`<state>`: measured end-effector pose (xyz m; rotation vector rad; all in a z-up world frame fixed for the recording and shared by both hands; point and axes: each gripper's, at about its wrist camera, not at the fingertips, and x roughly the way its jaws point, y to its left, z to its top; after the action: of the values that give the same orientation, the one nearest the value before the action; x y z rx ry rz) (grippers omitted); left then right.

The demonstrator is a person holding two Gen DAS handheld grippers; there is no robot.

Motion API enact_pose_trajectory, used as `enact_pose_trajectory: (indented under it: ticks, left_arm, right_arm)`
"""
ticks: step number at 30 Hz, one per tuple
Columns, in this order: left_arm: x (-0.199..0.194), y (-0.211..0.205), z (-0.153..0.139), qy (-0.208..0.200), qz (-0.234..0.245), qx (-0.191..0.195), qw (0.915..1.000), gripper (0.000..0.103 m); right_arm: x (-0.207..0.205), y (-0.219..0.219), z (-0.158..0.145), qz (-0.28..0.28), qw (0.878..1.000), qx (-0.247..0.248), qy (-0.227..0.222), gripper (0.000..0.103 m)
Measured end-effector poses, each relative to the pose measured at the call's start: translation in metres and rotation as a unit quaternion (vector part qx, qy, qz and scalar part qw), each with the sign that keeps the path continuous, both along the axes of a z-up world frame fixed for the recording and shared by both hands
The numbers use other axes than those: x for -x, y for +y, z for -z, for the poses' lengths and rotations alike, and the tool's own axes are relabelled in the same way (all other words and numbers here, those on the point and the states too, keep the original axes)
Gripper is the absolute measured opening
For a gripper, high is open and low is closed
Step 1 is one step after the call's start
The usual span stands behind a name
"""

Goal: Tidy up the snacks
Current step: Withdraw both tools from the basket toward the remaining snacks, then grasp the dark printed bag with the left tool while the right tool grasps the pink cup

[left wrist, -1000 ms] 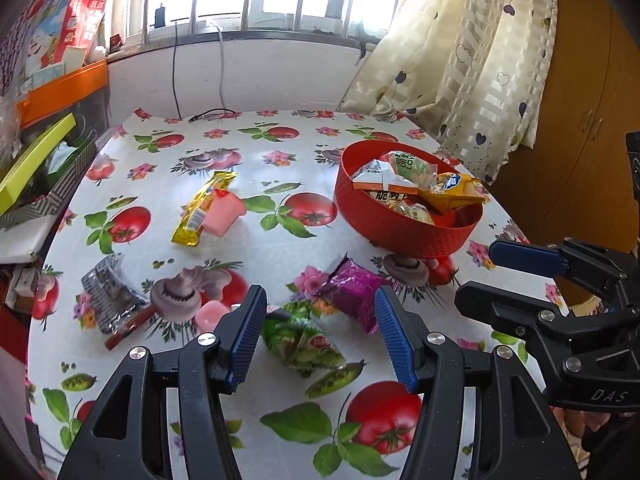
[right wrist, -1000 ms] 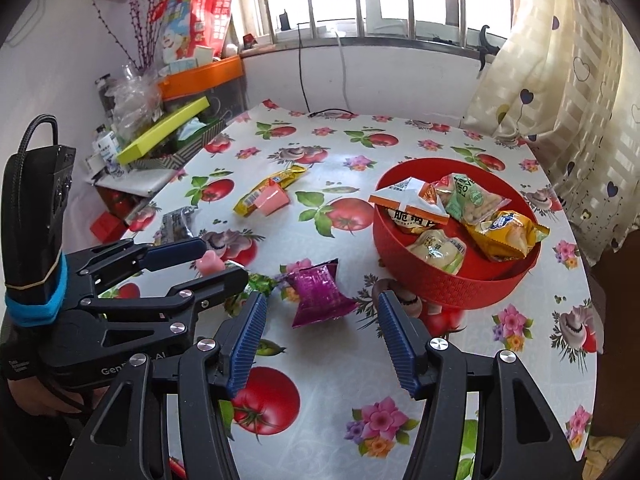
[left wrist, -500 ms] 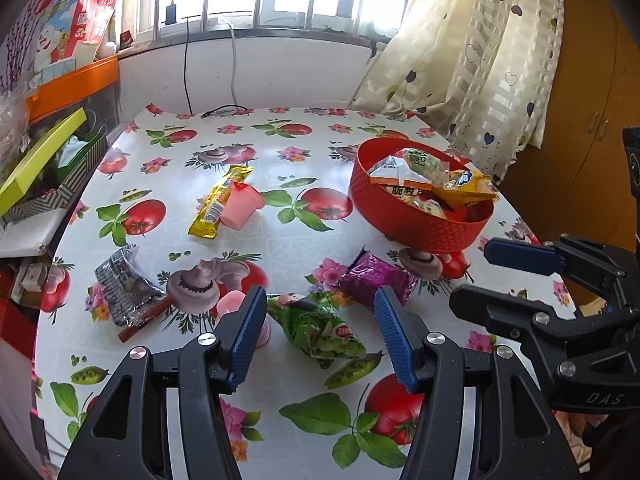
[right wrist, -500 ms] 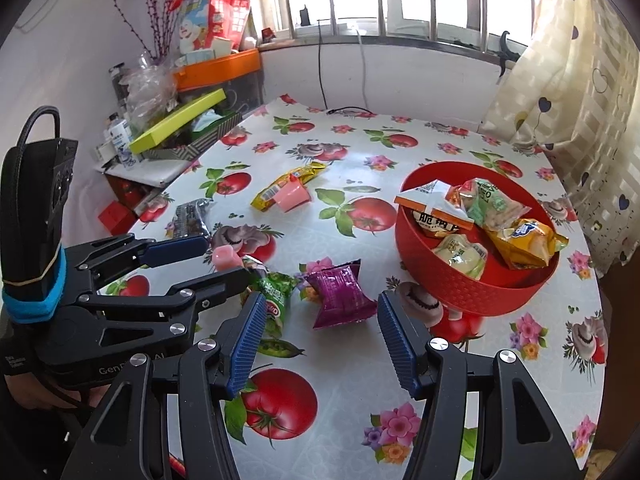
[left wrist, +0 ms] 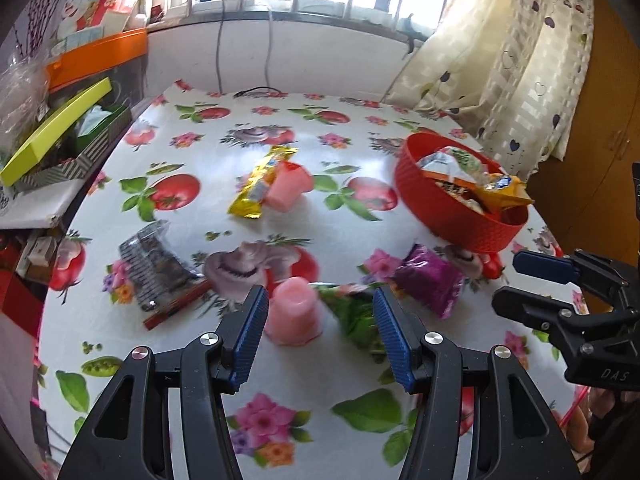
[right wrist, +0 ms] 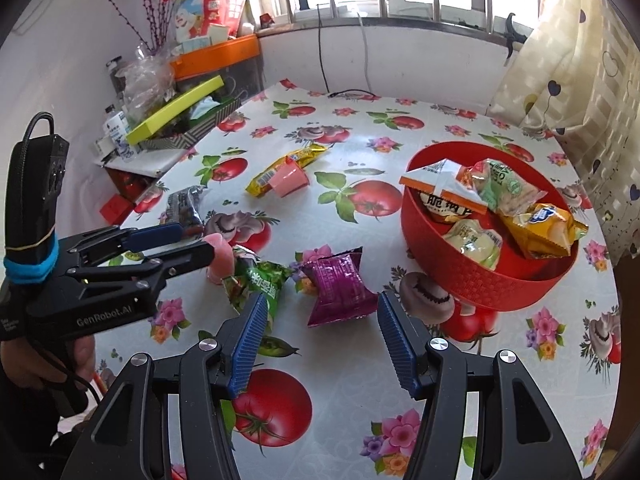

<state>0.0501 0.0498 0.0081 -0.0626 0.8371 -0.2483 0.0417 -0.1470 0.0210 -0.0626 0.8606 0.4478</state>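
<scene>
Snacks lie loose on a flowered tablecloth. My left gripper [left wrist: 320,334] is open, hovering over an upright pink jelly cup [left wrist: 293,312] and a green packet [left wrist: 354,314], gripping neither. My right gripper [right wrist: 318,334] is open too, just short of a purple packet [right wrist: 340,286], with the green packet [right wrist: 258,282] by its left finger. A red round basket [right wrist: 476,280] at the right holds several packets. Farther back lie a yellow packet [left wrist: 262,182] touching a tipped pink cup [left wrist: 289,185], and a grey foil packet [left wrist: 154,262] at the left.
A shelf unit with a striped tray and yellow-green lid [left wrist: 52,132] borders the table's left edge. A window wall and cable [left wrist: 244,92] stand behind, a curtain [left wrist: 500,56] at the back right. A red stick [left wrist: 176,305] lies by the grey packet.
Both grippers have come closer to the snacks and lower. The left one has slid leftward, so the pink cup now sits between its fingers instead of the green packet.
</scene>
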Motion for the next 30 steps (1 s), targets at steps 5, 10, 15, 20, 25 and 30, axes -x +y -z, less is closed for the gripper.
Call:
enact_pose_trajectory:
  ticks: [5, 10, 15, 20, 25, 30]
  left_arm:
    - [-0.001, 0.019, 0.003, 0.002, -0.011, 0.004, 0.9999, 0.056]
    - [-0.004, 0.036, 0.005, 0.002, -0.017, 0.008, 0.9998, 0.056]
    - [-0.009, 0.061, 0.006, -0.003, -0.040, 0.002, 0.9992, 0.056]
    - [-0.019, 0.091, 0.009, -0.002, -0.080, 0.007, 0.9967, 0.056]
    - [-0.037, 0.115, 0.020, 0.016, -0.143, 0.027, 0.9893, 0.056]
    - [-0.061, 0.120, 0.043, 0.057, -0.174, 0.046, 0.9821, 0.056]
  right_arm:
    - [-0.006, 0.006, 0.006, -0.008, 1.000, 0.010, 0.003, 0.056]
    - [-0.015, 0.009, 0.011, -0.012, 1.000, 0.014, 0.009, 0.056]
    - [-0.021, 0.014, 0.016, -0.017, 1.000, 0.019, 0.013, 0.056]
    - [-0.029, 0.019, 0.018, -0.017, 1.000, 0.020, 0.015, 0.056]
    - [-0.039, 0.032, 0.014, -0.028, 0.999, 0.022, 0.008, 0.056]
    - [-0.051, 0.044, 0.013, -0.036, 0.999, 0.025, 0.006, 0.056]
